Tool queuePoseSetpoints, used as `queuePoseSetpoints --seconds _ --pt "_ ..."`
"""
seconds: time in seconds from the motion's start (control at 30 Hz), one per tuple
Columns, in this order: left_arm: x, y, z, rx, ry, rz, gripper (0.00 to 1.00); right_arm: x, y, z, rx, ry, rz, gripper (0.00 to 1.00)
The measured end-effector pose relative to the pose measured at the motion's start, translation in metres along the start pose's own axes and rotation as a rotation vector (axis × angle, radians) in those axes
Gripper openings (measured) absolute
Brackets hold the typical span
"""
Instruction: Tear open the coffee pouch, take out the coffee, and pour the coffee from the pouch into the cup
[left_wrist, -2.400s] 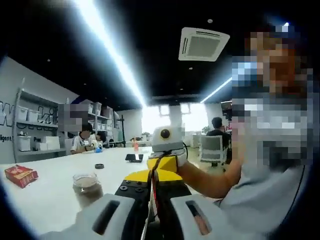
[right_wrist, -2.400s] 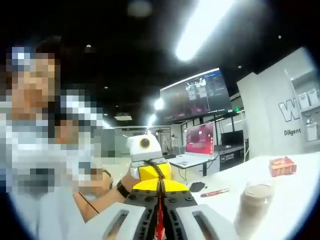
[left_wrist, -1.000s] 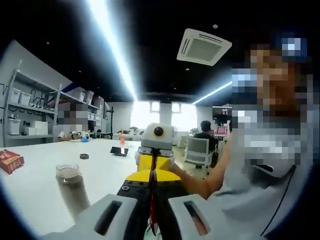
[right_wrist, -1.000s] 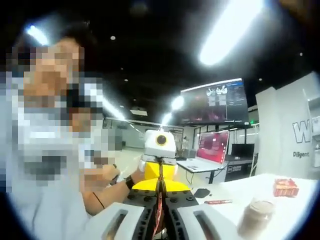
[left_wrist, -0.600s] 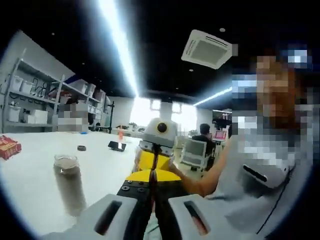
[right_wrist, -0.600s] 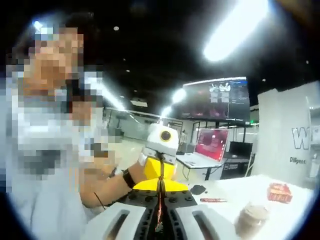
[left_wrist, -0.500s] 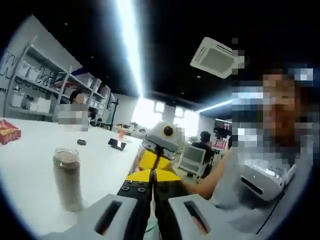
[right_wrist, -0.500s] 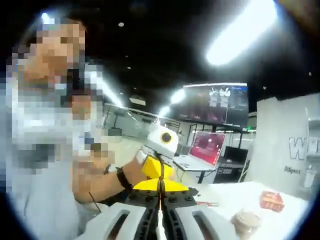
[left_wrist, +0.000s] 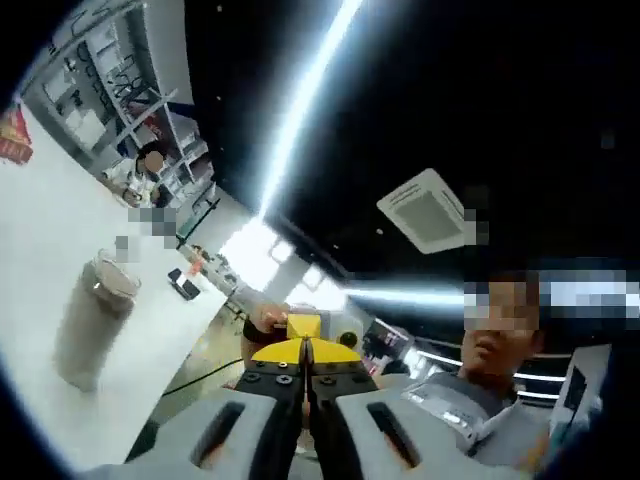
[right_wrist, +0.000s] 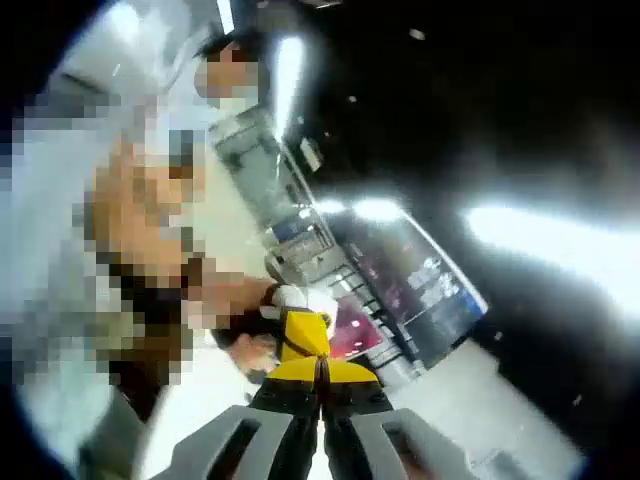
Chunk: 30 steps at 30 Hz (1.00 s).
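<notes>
white tabletop (left_wrist: 60, 260) and dark ceiling frame a two-handed tug at a coffee pouch. in the left gripper view, the left gripper (left_wrist: 305, 420) at 6 o'clock has its jaws pressed almost together, and a thin strip of the pouch (left_wrist: 304, 390) seems to run between them, though it is too slim to read clearly. facing it, just past the jaw tips, the right gripper (left_wrist: 303, 345) shows as a yellow-fronted body held by a hand (left_wrist: 262, 316). in the right gripper view, blurred by motion, the right gripper (right_wrist: 322, 425) is likewise nearly closed on a dark sliver at its jaw line, with the left gripper (right_wrist: 303, 340) directly ahead; what the sliver is cannot be told for sure.

the cup (left_wrist: 92, 322), a tall clear vessel holding something pale brown, stands on the table at 9 o'clock in the left gripper view, well apart from both grippers.

judging from this, the tear is in progress. the pouch is likely light, thin and slick, soft enough to crumple; it wants a hold at the top edge, one gripper either side of the tear line, or it could slip out or spill its powder.
</notes>
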<state>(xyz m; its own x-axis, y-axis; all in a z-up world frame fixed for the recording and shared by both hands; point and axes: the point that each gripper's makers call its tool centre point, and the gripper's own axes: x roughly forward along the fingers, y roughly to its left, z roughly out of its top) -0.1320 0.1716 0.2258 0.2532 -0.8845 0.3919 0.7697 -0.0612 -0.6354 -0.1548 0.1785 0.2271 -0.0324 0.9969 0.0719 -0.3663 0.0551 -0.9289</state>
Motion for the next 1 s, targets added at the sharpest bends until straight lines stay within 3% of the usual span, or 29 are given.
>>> queuePoseSetpoints --seconds 0.07,0.1,0.17,0.3,0.37,0.4,0.5,0.6,0.67,0.8,1.0 --pt "-0.003 0.005 0.007 -0.075 -0.076 -0.030 0.02 0.004 -0.001 -0.003 -0.099 0.028 -0.023 0.00" --pt "-0.003 0.005 0.008 -0.086 -0.085 -0.037 0.02 0.007 -0.001 -0.006 -0.203 0.054 -0.044 0.00" --pt "-0.008 0.014 0.014 -0.145 -0.175 -0.050 0.02 0.015 0.000 -0.016 -0.357 0.116 -0.073 0.00" --pt "-0.017 0.034 0.024 -0.133 -0.300 0.052 0.02 0.025 0.005 -0.036 -0.490 0.211 -0.096 0.00" --pt "-0.022 0.044 0.028 -0.089 -0.359 0.134 0.01 0.030 0.007 -0.048 -0.466 0.245 -0.106 0.00" --pt "-0.024 0.049 0.030 -0.037 -0.393 0.208 0.01 0.031 0.006 -0.056 -0.440 0.268 -0.118 0.00" --pt "-0.026 0.053 0.034 0.089 -0.449 0.346 0.01 0.033 0.002 -0.066 -0.321 0.284 -0.166 0.00" --pt "-0.026 0.052 0.038 0.232 -0.476 0.476 0.01 0.033 -0.003 -0.074 -0.196 0.298 -0.230 0.00" --pt "-0.026 0.050 0.040 0.313 -0.481 0.544 0.01 0.033 -0.006 -0.074 -0.055 0.275 -0.265 0.00" --pt "-0.022 0.044 0.039 0.334 -0.440 0.559 0.01 0.030 -0.014 -0.078 0.272 0.189 -0.278 0.01" --pt "-0.026 0.049 0.038 0.294 -0.292 0.543 0.02 0.029 -0.008 -0.076 0.613 0.087 -0.145 0.03"
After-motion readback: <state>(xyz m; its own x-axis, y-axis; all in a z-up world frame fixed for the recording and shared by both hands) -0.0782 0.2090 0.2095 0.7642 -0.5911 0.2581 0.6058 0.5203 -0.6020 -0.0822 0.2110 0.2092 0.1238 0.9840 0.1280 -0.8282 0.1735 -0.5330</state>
